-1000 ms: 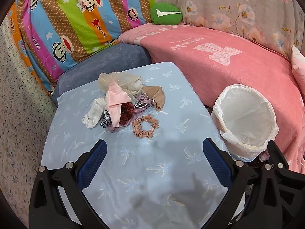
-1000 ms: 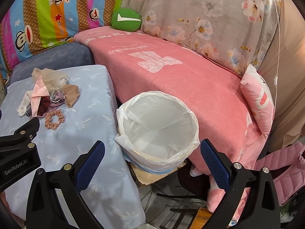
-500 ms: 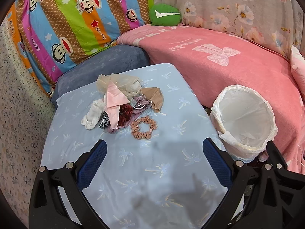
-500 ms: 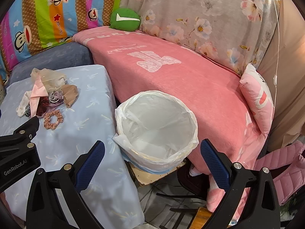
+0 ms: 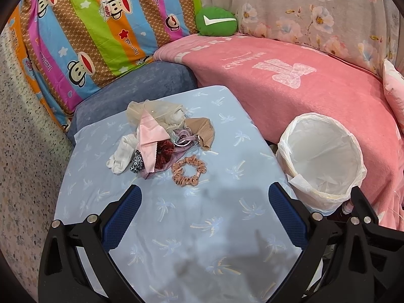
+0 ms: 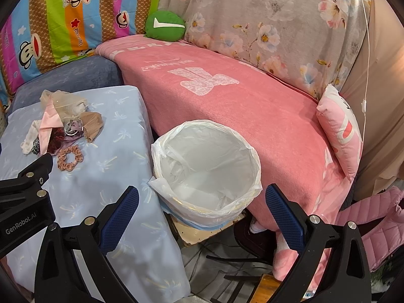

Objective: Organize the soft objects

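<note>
Pale-blue palm-print cloth covers worktop (image 5: 176, 227). Left gripper (image 5: 204, 204) jaws spread wide, empty, above worktop; right gripper (image 6: 202, 207) jaws wide, empty, flanking bin (image 6: 207, 169). Ahead of left jaws: one heap (image 5: 161, 136) of soft things; sheer beige mesh, pink pinked-edge cloth, white sock, maroon velvet scrunchie, tan ribbed piece. One peach scrunchie (image 5: 188, 171), ruffled ring, nearest left jaws, just beside heap. Round bin, crinkled white liner, right of left jaws. Only right view shows pink pillow (image 6: 338, 128).
</note>
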A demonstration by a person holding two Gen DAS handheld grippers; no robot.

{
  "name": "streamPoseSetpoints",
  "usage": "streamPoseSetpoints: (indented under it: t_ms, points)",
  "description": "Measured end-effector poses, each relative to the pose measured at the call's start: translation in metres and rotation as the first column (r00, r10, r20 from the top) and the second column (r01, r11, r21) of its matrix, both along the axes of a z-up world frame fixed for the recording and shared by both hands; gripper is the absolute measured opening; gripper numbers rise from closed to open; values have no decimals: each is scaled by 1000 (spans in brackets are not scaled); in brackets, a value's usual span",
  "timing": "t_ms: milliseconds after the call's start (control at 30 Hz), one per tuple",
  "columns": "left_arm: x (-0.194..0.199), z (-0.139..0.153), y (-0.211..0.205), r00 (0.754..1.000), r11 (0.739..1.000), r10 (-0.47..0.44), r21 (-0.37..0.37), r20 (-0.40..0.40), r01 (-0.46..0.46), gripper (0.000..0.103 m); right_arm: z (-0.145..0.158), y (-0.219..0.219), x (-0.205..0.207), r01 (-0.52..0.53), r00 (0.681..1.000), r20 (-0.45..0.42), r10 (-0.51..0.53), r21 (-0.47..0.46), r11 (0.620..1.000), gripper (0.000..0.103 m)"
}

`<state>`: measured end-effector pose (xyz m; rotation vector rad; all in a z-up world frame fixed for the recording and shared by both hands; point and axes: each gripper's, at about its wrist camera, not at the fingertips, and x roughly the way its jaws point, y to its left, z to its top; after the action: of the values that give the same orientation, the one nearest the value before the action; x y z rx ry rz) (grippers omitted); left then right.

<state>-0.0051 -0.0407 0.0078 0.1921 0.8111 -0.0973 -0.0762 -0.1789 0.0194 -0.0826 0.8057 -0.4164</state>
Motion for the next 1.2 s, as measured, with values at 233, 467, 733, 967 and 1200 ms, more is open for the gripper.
streamPoseSetpoints:
  t_ms: [233, 467, 733, 967, 1200]
  points:
    - [-1, 0, 0, 1000, 1000, -5, -3, 1, 5, 96, 1, 0, 0, 2, 1000, 0, -2, -1, 1000, 97]
    - [-1, 1, -2, 1000, 1000, -5, -2, 3, 5, 96, 1, 0, 0, 1, 1000, 0, -1, -2, 1000, 97]
    - [0, 2, -4, 1000, 1000, -9, -3, 8, 9, 96, 2, -3, -1, 2, 1000, 1, -2, -2, 1000, 97]
    - [0, 3, -5, 1000, 1000, -12, -3, 13, 12, 96, 3, -4, -1, 2, 1000, 1, -2, -4, 1000, 97]
    - [-1, 4, -5, 1000, 1000, -12, -4, 13, 12, 96, 2, -3, -1, 1, 1000, 1, -1, -4, 1000, 97]
